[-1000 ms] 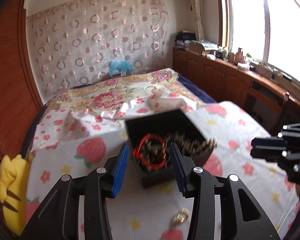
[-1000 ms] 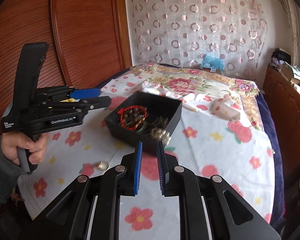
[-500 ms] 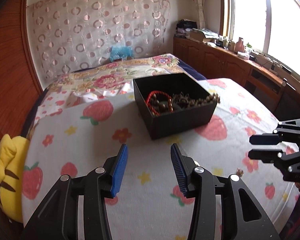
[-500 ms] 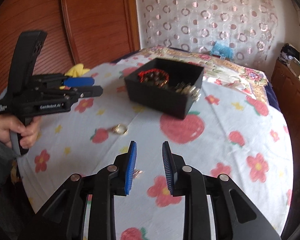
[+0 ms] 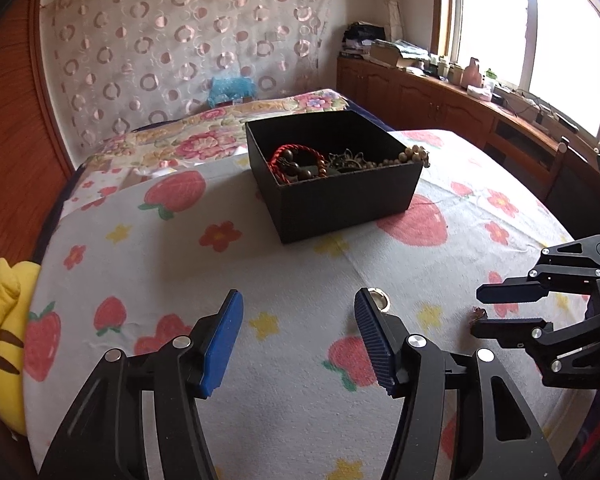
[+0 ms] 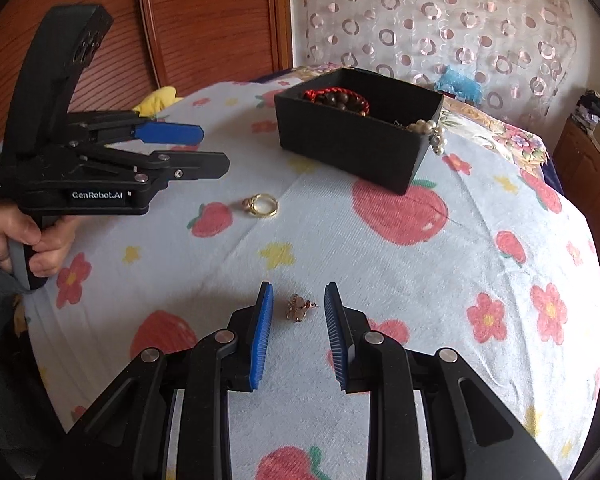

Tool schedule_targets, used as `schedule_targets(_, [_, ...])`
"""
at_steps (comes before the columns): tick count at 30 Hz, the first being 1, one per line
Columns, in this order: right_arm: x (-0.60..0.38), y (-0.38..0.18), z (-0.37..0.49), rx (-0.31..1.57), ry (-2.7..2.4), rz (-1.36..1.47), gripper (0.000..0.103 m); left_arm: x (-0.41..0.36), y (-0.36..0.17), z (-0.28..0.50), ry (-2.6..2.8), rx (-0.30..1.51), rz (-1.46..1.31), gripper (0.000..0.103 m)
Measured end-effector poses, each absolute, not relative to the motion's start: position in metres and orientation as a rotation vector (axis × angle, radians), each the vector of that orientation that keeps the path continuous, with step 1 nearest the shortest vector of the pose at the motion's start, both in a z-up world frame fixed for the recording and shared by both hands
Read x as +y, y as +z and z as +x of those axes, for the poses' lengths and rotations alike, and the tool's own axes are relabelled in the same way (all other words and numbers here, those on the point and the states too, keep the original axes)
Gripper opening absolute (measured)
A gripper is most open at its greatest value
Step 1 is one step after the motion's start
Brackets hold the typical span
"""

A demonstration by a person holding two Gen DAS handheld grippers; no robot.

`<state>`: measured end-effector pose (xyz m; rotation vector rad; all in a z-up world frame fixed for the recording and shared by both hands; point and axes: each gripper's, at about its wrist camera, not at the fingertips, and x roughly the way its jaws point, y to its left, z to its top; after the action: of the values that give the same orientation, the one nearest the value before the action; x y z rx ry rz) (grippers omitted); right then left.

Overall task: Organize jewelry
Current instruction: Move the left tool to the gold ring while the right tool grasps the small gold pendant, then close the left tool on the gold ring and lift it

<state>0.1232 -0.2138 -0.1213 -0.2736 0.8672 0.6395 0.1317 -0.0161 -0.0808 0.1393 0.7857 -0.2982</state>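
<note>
1. Round table under a strawberry-and-flower tablecloth, bed behind it.
2. Black open box sits toward the table's far edge; it holds a red cord bracelet with dark beads, and a pale bead strand draped over its corner.
3. Left gripper: jaws wide apart, nothing between them, over the near-left part of the cloth.
4. Right gripper: jaws apart, low near the near edge, straddling the earring without visible contact.
5. Gold ring lies on the cloth between box and left gripper.
6. Rose-gold flower stud earring lies on the cloth between the right fingers.
</note>
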Motion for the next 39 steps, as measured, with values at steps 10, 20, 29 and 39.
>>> schedule_targets(10, [-0.218,-0.117,0.115,0.832,0.626,-0.318,0.016,-0.031,-0.086,0.136,-0.341,0.816,0.145,0.056])
schedule_targets(20, [-0.242,-0.100,0.120,0.800,0.587,-0.271,0.016,-0.054,-0.092,0.141,-0.380,0.839,0.184,0.055])
schedule_targets(29, [-0.244,-0.098,0.123,0.794,0.583,-0.262,0.016,-0.066,-0.100,0.141,-0.406,0.863,0.220,0.034])
schedule_targets(39, [-0.244,-0.090,0.126,0.781,0.578,-0.263,0.016,-0.065,-0.096,0.135,-0.434,0.855,0.198,0.018])
